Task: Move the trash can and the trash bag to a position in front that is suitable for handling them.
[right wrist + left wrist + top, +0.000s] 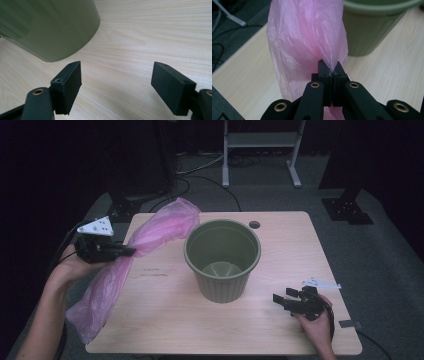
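While the left tool (131, 251) pinches the crinkly pink plastic bag (150, 237) at nine o'clock, right tool (281, 296), jaws apart, should spread it over the ribbed green plastic bin (222, 260).

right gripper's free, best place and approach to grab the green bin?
Take the green bin by its rim on the near-right side, one jaw inside and one outside, coming down from above. It stands upright and open-topped, too wide to span, and the open right gripper sits on that side; the pink bag lies opposite.
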`<action>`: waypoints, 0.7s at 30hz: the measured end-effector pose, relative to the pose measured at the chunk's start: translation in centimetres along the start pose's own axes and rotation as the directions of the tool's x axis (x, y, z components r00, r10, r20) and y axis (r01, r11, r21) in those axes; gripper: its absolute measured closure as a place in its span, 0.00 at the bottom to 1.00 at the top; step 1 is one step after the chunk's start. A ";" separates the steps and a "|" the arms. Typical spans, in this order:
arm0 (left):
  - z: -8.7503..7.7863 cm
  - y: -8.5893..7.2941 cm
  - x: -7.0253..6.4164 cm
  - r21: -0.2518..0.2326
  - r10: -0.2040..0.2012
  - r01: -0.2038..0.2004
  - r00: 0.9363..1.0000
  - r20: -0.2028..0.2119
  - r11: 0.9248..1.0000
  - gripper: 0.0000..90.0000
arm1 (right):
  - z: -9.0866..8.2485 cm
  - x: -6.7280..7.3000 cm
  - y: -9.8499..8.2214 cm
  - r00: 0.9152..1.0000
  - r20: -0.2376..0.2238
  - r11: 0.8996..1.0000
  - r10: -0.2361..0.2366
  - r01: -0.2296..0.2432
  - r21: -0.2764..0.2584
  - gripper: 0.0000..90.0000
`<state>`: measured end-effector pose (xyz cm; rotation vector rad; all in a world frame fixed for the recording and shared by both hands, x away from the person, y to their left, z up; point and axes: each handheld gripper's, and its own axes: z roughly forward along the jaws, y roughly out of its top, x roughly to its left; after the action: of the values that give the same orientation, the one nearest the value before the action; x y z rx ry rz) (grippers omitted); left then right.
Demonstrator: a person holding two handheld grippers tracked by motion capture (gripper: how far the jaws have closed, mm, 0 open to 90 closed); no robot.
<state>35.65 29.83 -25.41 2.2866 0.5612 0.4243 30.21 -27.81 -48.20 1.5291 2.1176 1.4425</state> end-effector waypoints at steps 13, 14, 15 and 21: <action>-1.1 4.9 -0.8 -0.098 0.079 -0.076 0.997 0.026 0.992 0.98 | 0.1 0.0 0.0 1.000 -0.009 1.000 0.000 0.000 0.003 0.26; -1.1 4.9 -0.8 -0.098 0.079 -0.076 0.997 0.026 0.992 0.98 | 0.1 0.0 0.0 1.000 -0.009 1.000 0.000 0.000 0.003 0.26; -0.8 5.7 -0.9 -0.107 0.098 -0.094 0.995 0.034 0.990 0.98 | 0.0 0.0 0.0 1.000 -0.009 1.000 0.000 0.000 0.003 0.26; -0.5 8.6 -1.3 -0.154 0.146 -0.136 0.988 0.056 0.979 0.99 | -0.1 -0.3 0.0 1.000 -0.012 1.000 0.010 -0.010 -0.002 0.26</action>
<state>36.57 23.95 -18.99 2.1937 0.3232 0.4417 30.27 -28.09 -48.22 1.5359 2.1170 1.4600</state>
